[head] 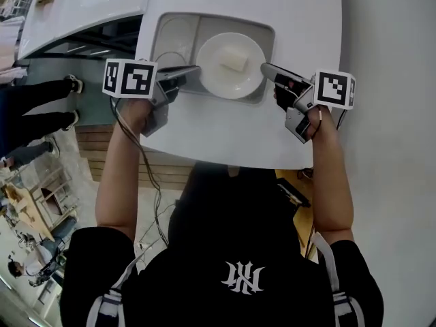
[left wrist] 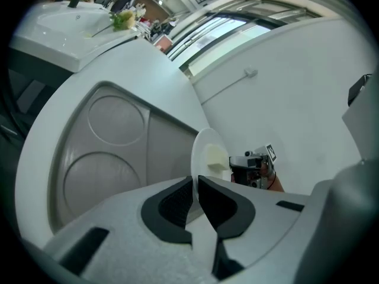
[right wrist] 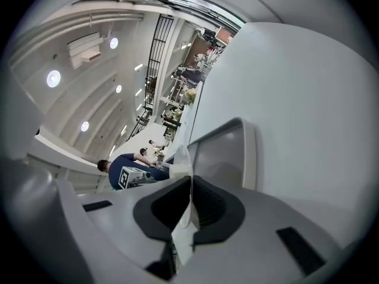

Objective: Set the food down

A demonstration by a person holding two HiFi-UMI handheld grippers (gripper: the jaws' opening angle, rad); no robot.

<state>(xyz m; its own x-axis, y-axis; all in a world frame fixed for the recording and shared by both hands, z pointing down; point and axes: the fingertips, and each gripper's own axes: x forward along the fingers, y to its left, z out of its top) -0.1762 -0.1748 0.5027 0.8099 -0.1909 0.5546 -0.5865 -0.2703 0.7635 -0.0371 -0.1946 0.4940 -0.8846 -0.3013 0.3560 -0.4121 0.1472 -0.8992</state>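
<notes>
A white plate carries a pale block of food over the right compartment of a grey tray on the white table. My left gripper is shut on the plate's left rim. On the opposite rim my right gripper is shut too. In the left gripper view the plate stands edge-on between the pads of the left gripper, with the food beyond. The right gripper view shows the plate's rim pinched in the right gripper. Whether the plate touches the tray I cannot tell.
The tray's left side has two round recesses. The table's near edge runs just below my hands, with wooden floor beneath. A second white counter lies at the upper left, and a person's legs stand at the left.
</notes>
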